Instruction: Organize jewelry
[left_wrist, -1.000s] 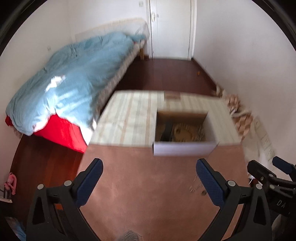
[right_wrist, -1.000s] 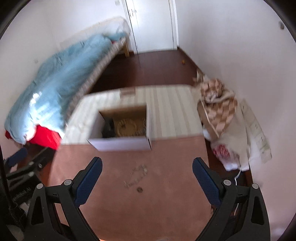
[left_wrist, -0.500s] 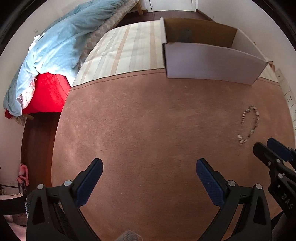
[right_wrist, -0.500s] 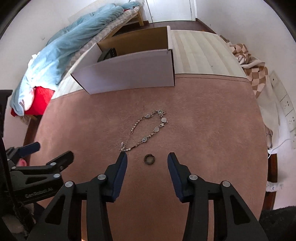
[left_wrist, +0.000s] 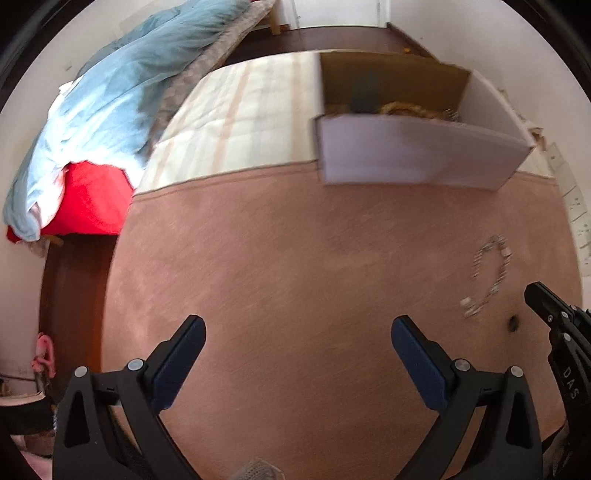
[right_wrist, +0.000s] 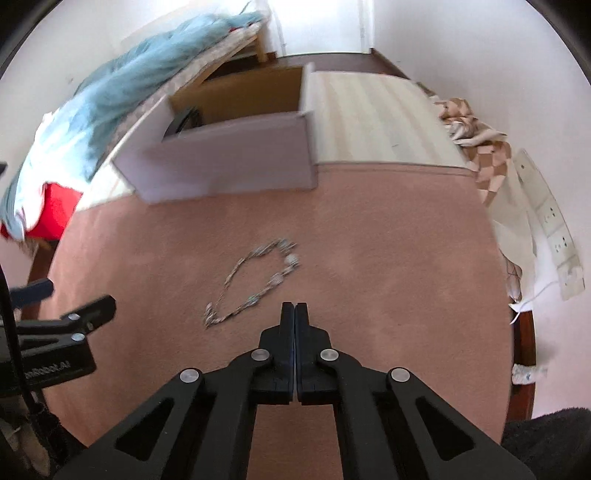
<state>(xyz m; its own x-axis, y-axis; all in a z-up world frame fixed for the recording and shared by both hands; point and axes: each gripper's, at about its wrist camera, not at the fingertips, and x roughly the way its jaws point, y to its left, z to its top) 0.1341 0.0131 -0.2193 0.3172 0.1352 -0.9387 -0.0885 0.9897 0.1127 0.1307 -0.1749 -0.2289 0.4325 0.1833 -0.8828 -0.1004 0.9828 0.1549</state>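
The right tool (right_wrist: 294, 308) was pinched fully shut just beside the bracelet (right_wrist: 255, 282) on the pink tabletop (right_wrist: 388, 266). Whether it gripped the small ring (left_wrist: 512, 323) I couldn't tell, since the left view showed the dark ring lying near its tip. The left tool (left_wrist: 297, 345) hung wide and empty, well apart. The open box (right_wrist: 229, 166) waited close behind, probably the jewelry's destination.
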